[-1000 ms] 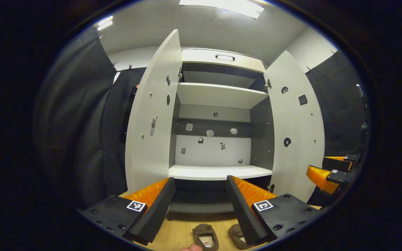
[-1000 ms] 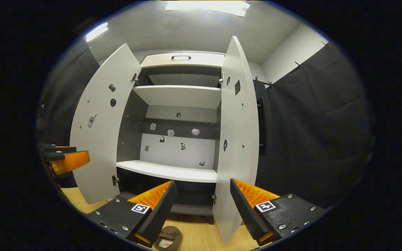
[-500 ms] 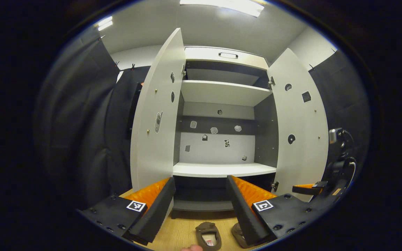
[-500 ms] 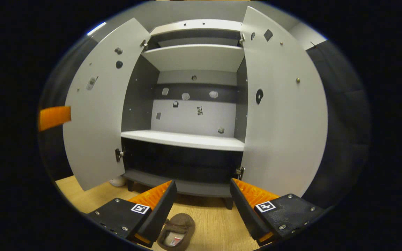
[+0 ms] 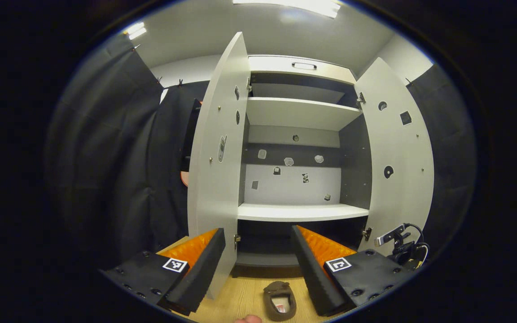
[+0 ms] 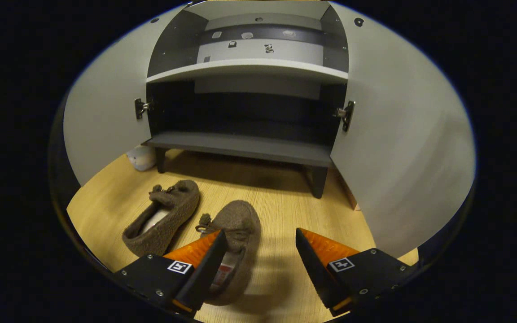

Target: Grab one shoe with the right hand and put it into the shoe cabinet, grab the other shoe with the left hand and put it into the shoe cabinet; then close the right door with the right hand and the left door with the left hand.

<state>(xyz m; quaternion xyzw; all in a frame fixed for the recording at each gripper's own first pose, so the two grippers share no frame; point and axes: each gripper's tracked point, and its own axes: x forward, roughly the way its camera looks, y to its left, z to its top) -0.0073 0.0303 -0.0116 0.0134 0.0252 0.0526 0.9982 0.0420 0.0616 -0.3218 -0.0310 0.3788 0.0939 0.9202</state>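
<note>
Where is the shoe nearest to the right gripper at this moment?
In the right gripper view, it lies on the wooden floor before the open cabinet, beside the other shoe, partly behind the right gripper's left finger.

Two shoes (image 6: 162,217) side by side before cabinet (image 6: 245,148)

Left gripper (image 5: 257,264) is level, fingers spread wide, nothing between them; right gripper (image 6: 260,264) is tipped downward, fingers equally apart.

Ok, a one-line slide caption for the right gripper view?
Open right gripper hovers above two brown slippers on the wooden floor before the open shoe cabinet.
</note>
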